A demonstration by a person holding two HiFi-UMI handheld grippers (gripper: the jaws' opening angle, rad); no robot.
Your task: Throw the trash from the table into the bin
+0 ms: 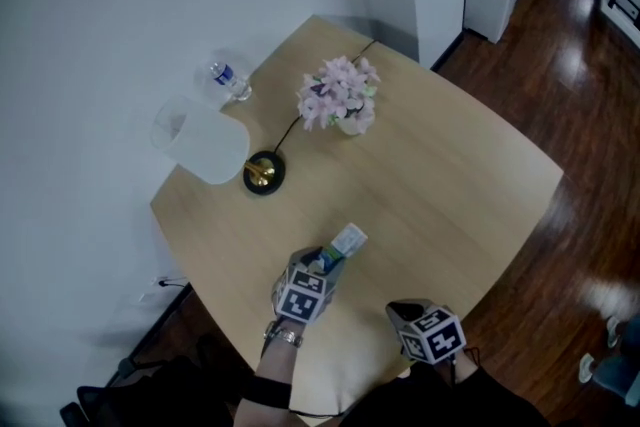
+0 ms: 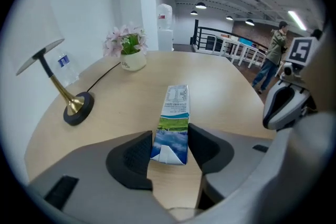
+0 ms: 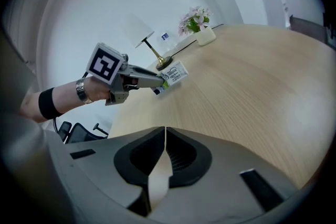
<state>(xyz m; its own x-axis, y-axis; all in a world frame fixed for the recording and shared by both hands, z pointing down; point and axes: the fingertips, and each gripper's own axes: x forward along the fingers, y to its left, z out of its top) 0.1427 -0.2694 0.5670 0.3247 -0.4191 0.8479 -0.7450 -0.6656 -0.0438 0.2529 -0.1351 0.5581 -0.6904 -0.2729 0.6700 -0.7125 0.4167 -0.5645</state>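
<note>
1. The left gripper [image 2: 169, 140] pinches a carton [image 2: 176, 107] by its near end. One pad presses on each side.
2. The rest of the carton sticks out past the jaws and points toward the flowers [image 2: 125, 42].
3. The carton is over the near side of the table [image 1: 450, 175].
4. The right gripper [image 3: 164, 132] has its jaws pressed together with nothing between them. It is near the table's near edge, to the right of the left gripper.
5. Farther back on the table are a lamp [image 1: 262, 173], the flowers and a bottle [image 1: 228, 80].
</note>
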